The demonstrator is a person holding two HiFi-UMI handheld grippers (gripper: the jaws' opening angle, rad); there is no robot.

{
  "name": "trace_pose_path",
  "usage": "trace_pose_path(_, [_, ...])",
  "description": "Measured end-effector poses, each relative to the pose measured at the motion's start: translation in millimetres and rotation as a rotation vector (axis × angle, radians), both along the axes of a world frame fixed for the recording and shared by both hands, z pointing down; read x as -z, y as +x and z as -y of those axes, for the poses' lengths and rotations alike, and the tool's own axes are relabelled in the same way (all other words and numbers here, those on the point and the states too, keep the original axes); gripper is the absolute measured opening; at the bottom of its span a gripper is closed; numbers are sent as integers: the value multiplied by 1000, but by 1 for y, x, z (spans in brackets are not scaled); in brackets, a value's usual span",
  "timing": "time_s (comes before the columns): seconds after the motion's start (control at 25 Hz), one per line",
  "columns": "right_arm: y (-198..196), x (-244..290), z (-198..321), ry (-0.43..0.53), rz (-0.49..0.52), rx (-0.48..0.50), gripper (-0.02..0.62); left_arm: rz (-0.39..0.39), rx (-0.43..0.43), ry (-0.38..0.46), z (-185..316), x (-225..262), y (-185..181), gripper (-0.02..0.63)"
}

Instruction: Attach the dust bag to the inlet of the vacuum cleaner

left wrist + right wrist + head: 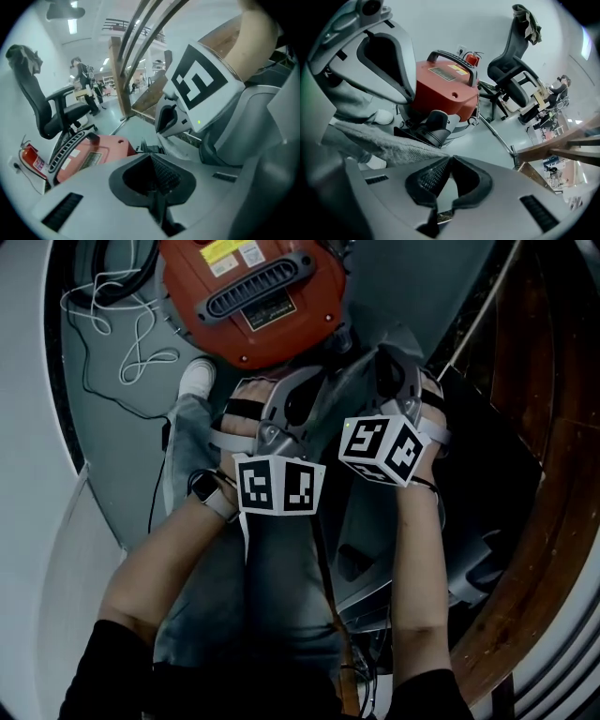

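- Grip first: your right gripper (450, 159) has its jaws drawn together. The tips seem to pinch the near edge of the dust bag (384, 143), the fuzzy grey cloth that trails off to the left of those jaws.
- Your left gripper (151, 158) is closed too, tip to tip, with nothing that I can see between the jaws. It sits just beside the right one, and both point down and ahead.
- The red-topped vacuum cleaner (253, 296) lies ahead of both tools. Its inlet (435, 125), a dark round stub low on the body, is beyond the right jaws and a little left of them, near the bag but apart from it.
- Expect the bag to be light and limp. Cloth like this folds and sags under its own weight, so a pinch on one edge gives you little say over where the mouth points.
- Take hold at the stiffer collar around the bag's opening, if it has one. No view shows that collar, so find it before you push.
- Put the free left tool on the opposite side of the opening, so that the mouth is spread and square to the stub.
- Fuzzy fabric should not slip easily, but a thin edge can tear or creep out under a hard tug. Ease it on; don't yank.
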State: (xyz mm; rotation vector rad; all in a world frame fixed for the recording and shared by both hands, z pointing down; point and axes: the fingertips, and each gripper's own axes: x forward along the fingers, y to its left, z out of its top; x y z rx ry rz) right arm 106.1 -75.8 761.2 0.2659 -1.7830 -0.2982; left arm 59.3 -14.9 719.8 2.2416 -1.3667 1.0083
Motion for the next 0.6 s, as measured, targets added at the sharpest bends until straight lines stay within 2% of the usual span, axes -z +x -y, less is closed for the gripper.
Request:
trace_pose_path(0.12, [0, 0, 0, -4, 2, 10, 41, -85, -79, -88, -16, -18, 16, 15])
trace_pose_path(0.2, [1, -1, -1, -6, -3, 31, 41, -98, -111, -120, -23, -26, 23, 16])
trace_pose_path(0.48, [13, -4, -10, -50, -11, 84, 43, -113, -76, -164, -14, -45, 25, 80])
trace_pose_path(0.6, [18, -4, -13, -94, -12, 103, 43, -133, -83, -187, -10, -49, 27, 81])
